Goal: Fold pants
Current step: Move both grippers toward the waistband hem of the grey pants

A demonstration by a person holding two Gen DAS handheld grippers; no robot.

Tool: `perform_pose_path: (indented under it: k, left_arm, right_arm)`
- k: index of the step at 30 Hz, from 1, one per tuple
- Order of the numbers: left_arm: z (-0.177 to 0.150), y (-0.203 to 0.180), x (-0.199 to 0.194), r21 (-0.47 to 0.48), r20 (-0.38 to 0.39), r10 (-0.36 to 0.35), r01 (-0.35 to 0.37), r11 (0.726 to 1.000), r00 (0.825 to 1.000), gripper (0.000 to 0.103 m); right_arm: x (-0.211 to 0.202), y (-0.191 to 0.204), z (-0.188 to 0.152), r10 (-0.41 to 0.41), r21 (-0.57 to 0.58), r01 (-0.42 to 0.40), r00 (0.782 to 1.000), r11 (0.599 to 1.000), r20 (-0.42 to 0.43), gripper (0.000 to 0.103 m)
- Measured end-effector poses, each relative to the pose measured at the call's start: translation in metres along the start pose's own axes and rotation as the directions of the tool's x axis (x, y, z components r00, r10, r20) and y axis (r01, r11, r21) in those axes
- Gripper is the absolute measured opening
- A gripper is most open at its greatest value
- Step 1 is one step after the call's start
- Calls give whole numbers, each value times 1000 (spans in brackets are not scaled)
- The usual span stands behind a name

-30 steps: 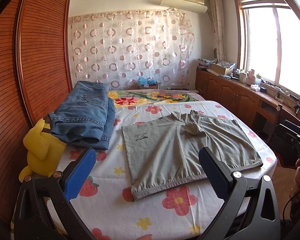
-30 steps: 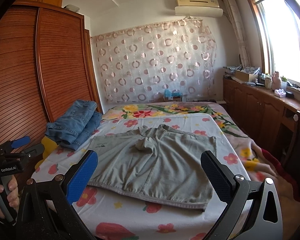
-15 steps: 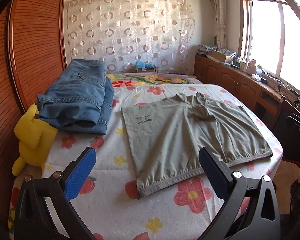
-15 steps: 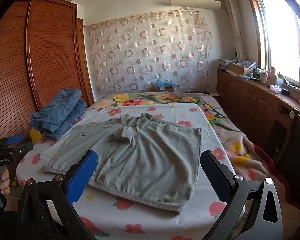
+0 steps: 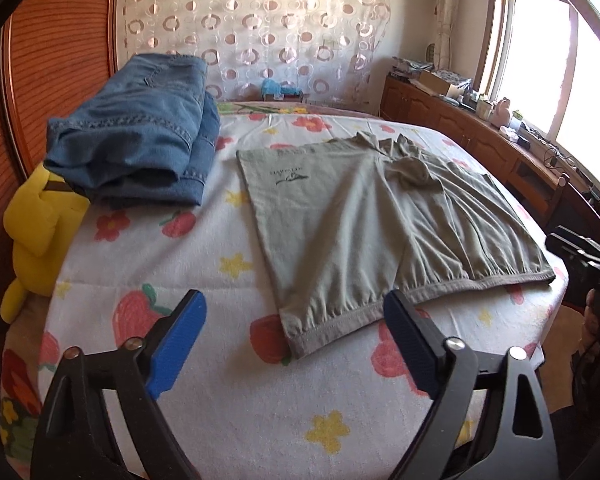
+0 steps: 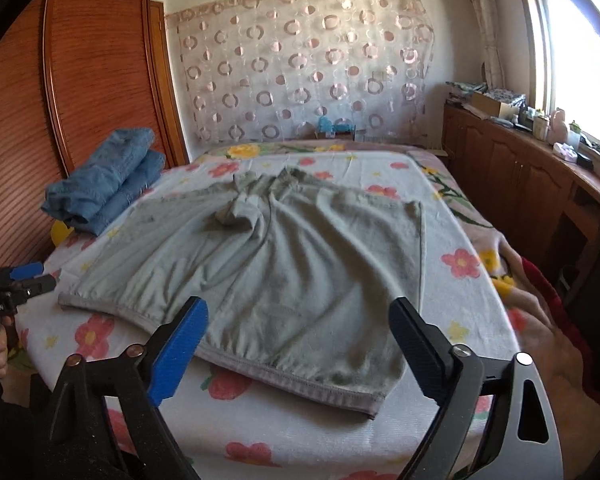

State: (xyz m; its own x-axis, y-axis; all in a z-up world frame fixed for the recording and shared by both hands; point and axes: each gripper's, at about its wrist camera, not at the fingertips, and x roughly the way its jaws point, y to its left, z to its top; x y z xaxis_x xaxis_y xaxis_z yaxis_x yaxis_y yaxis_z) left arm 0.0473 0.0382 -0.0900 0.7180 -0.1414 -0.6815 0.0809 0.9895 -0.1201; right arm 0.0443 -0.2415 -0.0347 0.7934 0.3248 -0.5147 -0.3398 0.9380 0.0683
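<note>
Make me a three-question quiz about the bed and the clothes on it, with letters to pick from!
1. Where are the folded blue jeans?
A. beside the grey shorts, near the wardrobe
B. on top of the shorts
C. on the floor

2. What colour is the plush toy?
A. red
B. yellow
C. green

3. How is the left hand-held gripper?
A. shut on the shorts
B. shut on nothing
C. open

Answers:
1 A, the jeans lie apart from the shorts on the wardrobe side.
2 B, its body is bright yellow.
3 C, its blue pads stand wide apart.
</note>
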Motion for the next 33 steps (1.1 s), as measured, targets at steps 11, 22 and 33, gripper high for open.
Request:
perform_pose_path:
  k: [11, 22, 33]
  left_arm:
    - [-16, 5, 14, -20, -70, -59, 58, 998, 996, 39]
    - [-16, 6, 19, 3, -80, -35, 35, 999, 996, 27]
    - [7, -4, 6, 21, -47, -95, 96, 995, 994, 7]
  right_arm:
    - [-3, -3, -12, 20, -16, -21, 995, 1000, -97, 81]
    - [-12, 6, -18, -10, -107, 1, 997, 994, -79, 78]
    - [-15, 9, -22, -4, -119, -6, 996, 993, -87, 78]
